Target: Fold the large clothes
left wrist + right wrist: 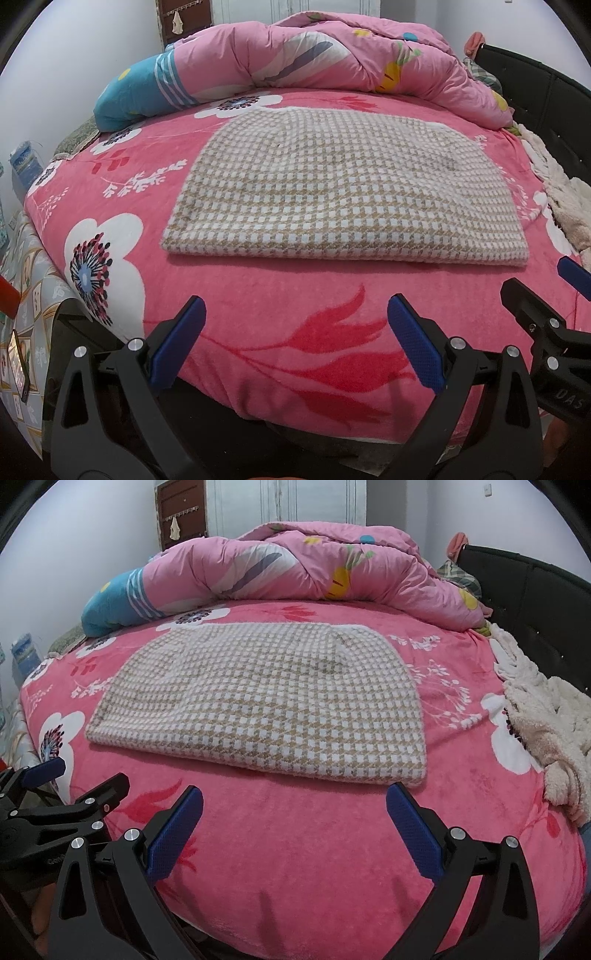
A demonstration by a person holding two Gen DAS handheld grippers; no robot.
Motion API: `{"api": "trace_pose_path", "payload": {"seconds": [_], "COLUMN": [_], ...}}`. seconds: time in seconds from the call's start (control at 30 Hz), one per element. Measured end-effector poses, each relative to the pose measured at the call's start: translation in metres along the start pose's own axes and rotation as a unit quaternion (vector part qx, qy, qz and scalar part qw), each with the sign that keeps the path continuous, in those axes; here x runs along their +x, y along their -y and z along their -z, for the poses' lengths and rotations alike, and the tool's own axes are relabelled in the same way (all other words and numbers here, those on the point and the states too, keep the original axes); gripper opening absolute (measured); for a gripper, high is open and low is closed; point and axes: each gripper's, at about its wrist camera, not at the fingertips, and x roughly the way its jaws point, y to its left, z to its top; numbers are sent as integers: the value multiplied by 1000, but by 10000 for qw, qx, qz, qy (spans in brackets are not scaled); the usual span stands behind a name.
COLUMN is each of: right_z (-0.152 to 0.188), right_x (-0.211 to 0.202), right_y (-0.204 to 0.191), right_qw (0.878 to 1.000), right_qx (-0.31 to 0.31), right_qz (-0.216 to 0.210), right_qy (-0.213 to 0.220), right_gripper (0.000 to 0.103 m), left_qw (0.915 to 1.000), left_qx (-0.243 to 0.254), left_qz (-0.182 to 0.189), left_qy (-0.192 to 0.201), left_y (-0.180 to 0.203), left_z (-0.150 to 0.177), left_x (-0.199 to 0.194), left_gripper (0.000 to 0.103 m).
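A folded checked garment (332,188) lies flat on the pink floral bedspread (258,325), at 12 o'clock from both grippers. The left gripper (295,339) and right gripper (295,827) hover near the bed's near edge, jaws spread wide and empty.

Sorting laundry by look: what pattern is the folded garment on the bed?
The folded garment has a tan-and-white houndstooth check, clearest in the left wrist view.
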Motion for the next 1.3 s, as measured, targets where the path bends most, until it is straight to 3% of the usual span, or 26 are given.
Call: {"api": "trace_pose_path", "payload": {"seconds": [1.3], "right_z": [-2], "right_x": [-4], "right_y": [-2], "right_qw": [10000], "right_qx": [-23], "right_qz": [-15], "right_qy": [28], "right_gripper": [97], "left_qw": [10000], "left_qx": [-27], "left_qz": [6], "left_qy": [23], "left_y": [-3], "left_z": [-1], "left_x": [-1], "left_gripper": [95]}}
